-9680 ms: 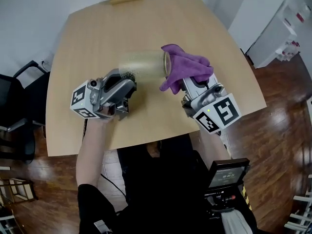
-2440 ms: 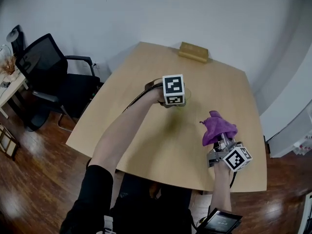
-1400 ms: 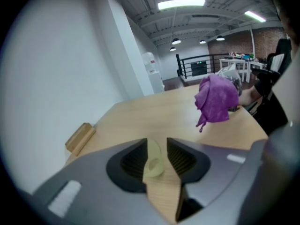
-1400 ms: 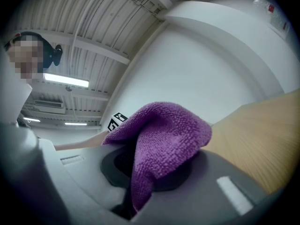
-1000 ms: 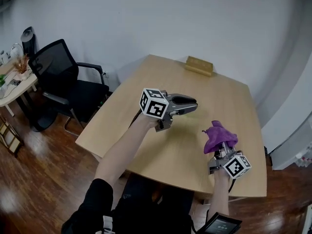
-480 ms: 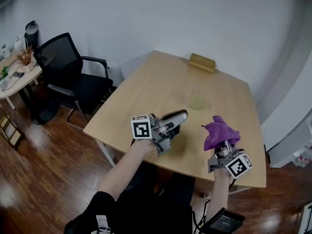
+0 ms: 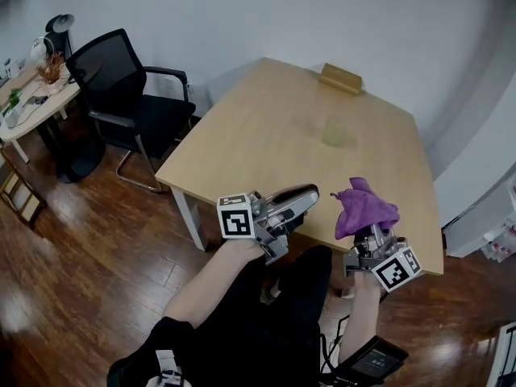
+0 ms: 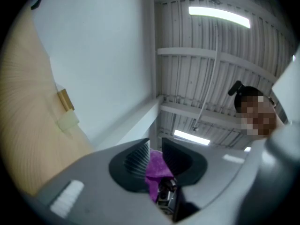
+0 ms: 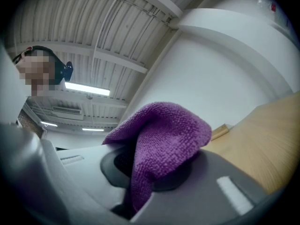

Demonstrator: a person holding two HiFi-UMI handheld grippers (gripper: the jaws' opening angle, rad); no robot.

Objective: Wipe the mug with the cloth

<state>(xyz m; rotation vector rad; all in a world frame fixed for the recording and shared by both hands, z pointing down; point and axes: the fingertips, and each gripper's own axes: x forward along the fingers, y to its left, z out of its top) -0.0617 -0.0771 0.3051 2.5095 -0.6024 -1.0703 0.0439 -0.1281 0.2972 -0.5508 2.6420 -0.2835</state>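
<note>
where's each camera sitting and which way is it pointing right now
Head view: on the person's head, facing steeply down at the table and mug; both forearms, the left gripper and right gripper show.
Left gripper view: on the left gripper, tilted up at wall and ceiling; its slightly parted, empty jaws show.
Right gripper view: on the right gripper, tilted up at the ceiling; its jaws clamp the purple cloth.
Shared: both gripper views catch the table and wooden block.
</note>
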